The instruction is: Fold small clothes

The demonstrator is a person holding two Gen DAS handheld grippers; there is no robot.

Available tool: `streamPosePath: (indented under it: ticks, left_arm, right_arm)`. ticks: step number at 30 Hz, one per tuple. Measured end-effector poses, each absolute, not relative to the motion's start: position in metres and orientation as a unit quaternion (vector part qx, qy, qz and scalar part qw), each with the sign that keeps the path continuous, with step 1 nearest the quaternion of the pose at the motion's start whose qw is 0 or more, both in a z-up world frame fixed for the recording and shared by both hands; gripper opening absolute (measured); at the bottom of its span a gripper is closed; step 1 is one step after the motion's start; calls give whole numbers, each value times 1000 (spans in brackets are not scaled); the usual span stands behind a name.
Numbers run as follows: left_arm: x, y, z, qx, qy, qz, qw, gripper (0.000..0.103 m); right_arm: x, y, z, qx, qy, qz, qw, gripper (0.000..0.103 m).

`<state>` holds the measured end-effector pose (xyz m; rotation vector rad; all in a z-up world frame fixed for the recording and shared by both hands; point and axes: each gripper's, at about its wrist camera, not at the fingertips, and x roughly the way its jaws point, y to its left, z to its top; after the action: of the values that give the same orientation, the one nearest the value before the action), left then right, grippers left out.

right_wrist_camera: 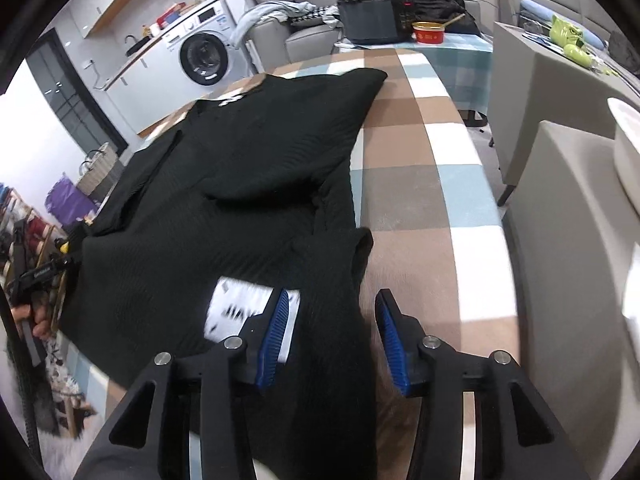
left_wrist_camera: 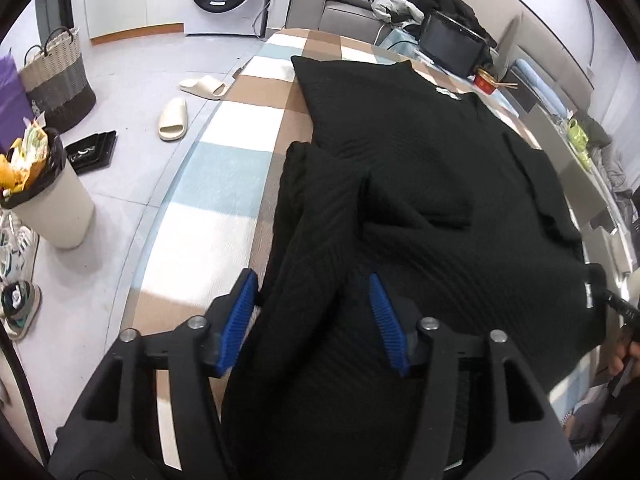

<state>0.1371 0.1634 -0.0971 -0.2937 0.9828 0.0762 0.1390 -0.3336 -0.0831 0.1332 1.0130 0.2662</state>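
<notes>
Left gripper (left_wrist_camera: 314,294) and right gripper (right_wrist_camera: 332,310), blue ribbed pads, both stood apart astride hem folds of the black ribbed garment (left_wrist_camera: 420,184), unclamped. Its white label (right_wrist_camera: 230,308) was blurred, unreadable. Garment lay flat on the checked plush cloth (right_wrist_camera: 424,168).

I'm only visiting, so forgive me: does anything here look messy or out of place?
Yes. The bin on the floor is overstuffed, wrappers poking above its rim. Two slippers lie scattered, pointing different ways. The black garment on the checked blanket is rumpled, half-folded.
</notes>
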Motion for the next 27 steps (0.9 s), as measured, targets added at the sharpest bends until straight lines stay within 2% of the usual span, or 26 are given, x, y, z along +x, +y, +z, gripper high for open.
streamPosePath:
  ticks: [3,14,16,18,20,23,24,25,27]
  left_arm:
    - [125,162,-96,-141,473,31,869,59]
    - [94,162,-101,-160,480,14,863,58]
    - [94,162,-98,-162,471,6,867,53]
    - [98,161,-99,-153,472,6,868,42]
    - [104,161,-101,-149,474,12,868,35]
    - [111,163,-103,-148,466,24,872,9]
    - [113,165,-102,-149,460,25,875,7]
    - [112,167,-100,-156,452,23,878,6]
    - [113,170,-95,-163,444,22,881,5]
  right_arm:
    - [127,-336,-81,71,485,151,858,46]
    - [108,-333,-70,88,487,221,840,46]
    - [106,-330,-70,83,489,227,838,46]
    - [105,-328,-70,74,489,236,837,46]
    - [106,-324,-72,61,490,249,833,46]
    - [113,-322,-78,56,499,246,829,46]
    - [117,-322,-80,57,499,245,829,46]
    - [120,-323,-83,60,500,243,829,43]
    - [128,-323,-88,65,505,234,828,19]
